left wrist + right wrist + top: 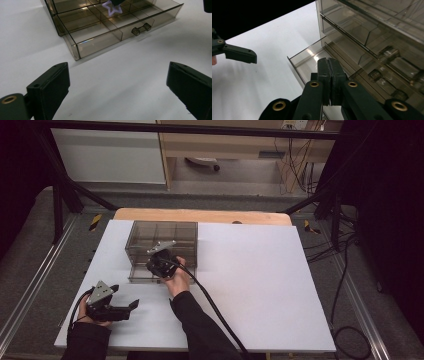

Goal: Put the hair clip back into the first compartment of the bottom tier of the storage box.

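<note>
While the smoky drawer (120, 27) already stands pulled out, the right tool (328, 75), jaws pressed together, hangs over it pinching a pale star (111, 7); releasing remains. Left tool (117, 85) waits spread.

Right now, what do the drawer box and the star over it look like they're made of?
Drawer box: likely rigid smoke-tinted clear plastic, glossy; dividers show through its walls and edges catch glare. Star: pale purple outline shape, probably plastic; too blurred to be sure.

A white board (260, 285) covers a wooden tabletop (200, 215) on grey carpeted floor (30, 255), framed by black struts (57, 205), with pale cabinets (107, 152), what may be a desk (220, 145), and tangled cables (297, 167) behind.
</note>
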`<action>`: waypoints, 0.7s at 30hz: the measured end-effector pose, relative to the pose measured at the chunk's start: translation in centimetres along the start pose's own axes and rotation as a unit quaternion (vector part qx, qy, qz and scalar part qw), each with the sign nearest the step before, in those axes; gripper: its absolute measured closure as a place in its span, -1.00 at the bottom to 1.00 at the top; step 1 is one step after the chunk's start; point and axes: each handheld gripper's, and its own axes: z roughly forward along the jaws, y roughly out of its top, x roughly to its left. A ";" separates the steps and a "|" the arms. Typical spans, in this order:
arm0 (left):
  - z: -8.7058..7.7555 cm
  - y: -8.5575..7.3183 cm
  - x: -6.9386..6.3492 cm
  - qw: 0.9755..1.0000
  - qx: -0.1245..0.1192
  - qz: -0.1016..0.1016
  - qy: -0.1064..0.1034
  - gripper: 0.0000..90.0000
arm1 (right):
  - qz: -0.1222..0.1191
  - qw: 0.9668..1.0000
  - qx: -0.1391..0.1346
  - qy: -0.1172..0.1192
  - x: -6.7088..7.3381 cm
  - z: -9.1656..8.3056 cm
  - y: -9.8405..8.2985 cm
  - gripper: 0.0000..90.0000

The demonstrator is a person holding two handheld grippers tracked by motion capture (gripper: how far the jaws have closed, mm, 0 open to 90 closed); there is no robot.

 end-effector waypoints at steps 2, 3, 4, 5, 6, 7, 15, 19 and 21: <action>0.0 0.0 0.0 1.000 0.000 0.000 0.000 -0.89 | 0.002 1.000 0.001 0.001 0.1 0.2 0.0 0.99; 0.0 0.0 0.0 1.000 0.000 0.000 0.000 -0.89 | 0.001 1.000 0.001 0.000 0.1 0.4 0.0 0.99; 0.0 0.0 0.0 1.000 0.000 0.000 0.000 -0.89 | 0.005 1.000 0.003 0.001 0.1 0.5 0.0 0.99; 0.0 0.0 0.0 1.000 0.000 0.000 0.000 -0.89 | 0.003 1.000 0.003 -0.001 0.1 0.6 -0.1 0.99; 0.0 0.0 0.0 1.000 0.001 0.001 0.000 -0.89 | 0.005 1.000 0.003 0.003 0.1 0.8 -0.1 0.99; 0.0 0.0 0.0 1.000 0.001 0.001 0.000 -0.89 | 0.005 1.000 0.003 0.004 0.1 0.9 -0.1 0.99; 0.0 0.0 0.0 1.000 0.001 -0.001 0.000 -0.89 | 0.006 1.000 0.011 0.001 0.2 1.8 -0.5 0.99; 0.0 0.0 0.0 1.000 0.000 -0.001 0.000 -0.89 | 0.008 1.000 0.014 -0.003 0.2 2.2 -0.6 0.98; 0.0 0.0 0.0 1.000 0.000 -0.001 0.000 -0.89 | 0.009 1.000 0.016 -0.002 0.3 2.3 -0.7 0.98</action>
